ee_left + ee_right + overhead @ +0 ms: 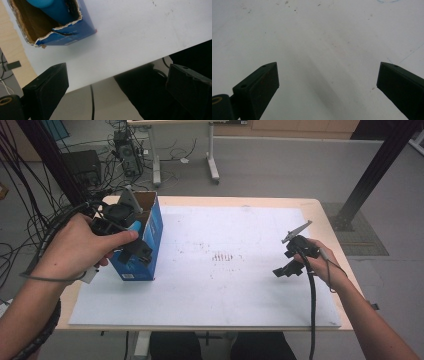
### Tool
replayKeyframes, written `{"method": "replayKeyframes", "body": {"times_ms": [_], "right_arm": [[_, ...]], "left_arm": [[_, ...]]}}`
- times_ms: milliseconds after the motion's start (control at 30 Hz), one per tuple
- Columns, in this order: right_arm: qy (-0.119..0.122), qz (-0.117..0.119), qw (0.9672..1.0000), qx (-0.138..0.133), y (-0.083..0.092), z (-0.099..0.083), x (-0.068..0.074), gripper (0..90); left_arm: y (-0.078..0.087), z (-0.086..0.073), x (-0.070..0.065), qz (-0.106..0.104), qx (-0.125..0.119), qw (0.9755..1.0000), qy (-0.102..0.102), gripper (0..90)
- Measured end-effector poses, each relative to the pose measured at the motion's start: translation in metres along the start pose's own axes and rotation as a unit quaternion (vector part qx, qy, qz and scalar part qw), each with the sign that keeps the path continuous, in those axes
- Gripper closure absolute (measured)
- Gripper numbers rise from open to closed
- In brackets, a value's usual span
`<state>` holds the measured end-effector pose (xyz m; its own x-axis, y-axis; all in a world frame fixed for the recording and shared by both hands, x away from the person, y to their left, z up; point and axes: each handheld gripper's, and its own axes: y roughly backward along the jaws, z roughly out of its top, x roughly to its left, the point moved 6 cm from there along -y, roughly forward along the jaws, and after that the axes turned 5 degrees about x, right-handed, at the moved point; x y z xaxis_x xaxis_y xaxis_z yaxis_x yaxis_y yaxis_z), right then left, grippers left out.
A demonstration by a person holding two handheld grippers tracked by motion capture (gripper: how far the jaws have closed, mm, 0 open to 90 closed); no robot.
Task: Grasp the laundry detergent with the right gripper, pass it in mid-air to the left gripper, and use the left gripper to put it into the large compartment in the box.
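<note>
Blue box [65, 37]: printed cardboard, slight sheen outside, raw brown inside, torn ragged rim.
White sheet [225, 270]: matt paper or board, smooth, faint reddish smudges and specks.
Table [320, 210]: pale wood, smooth.
Left gripper [117, 85], right gripper [328, 82]: black matt plastic jaws, faintly grainy.
Cable [312, 310]: black rubbery sheath.

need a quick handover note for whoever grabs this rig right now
Left claw: open, holding nothing, raised just over the blue box.
Right claw: open, holding nothing, above the white sheet on the person's right side, far from the box.
Blue box: upright on the sheet's left edge, torn top open, a blue item inside.
Done: nothing gripped so far.
Left: probably bring the left claw down into the box and take out the blue item.
</note>
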<state>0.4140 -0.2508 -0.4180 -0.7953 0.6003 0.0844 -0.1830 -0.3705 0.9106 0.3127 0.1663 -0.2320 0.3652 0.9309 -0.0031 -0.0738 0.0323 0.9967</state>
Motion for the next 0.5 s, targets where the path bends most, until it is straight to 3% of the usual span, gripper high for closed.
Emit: {"method": "replayKeyframes", "body": {"times_ms": [500], "right_arm": [[0.000,-0.001,1.0000,-0.001,0.0010,-0.0009,0.0004,3.7]], "left_arm": [[-0.0007,0.0013,-0.0019,0.000,0.001,1.0000,-0.001,4.7]]}}
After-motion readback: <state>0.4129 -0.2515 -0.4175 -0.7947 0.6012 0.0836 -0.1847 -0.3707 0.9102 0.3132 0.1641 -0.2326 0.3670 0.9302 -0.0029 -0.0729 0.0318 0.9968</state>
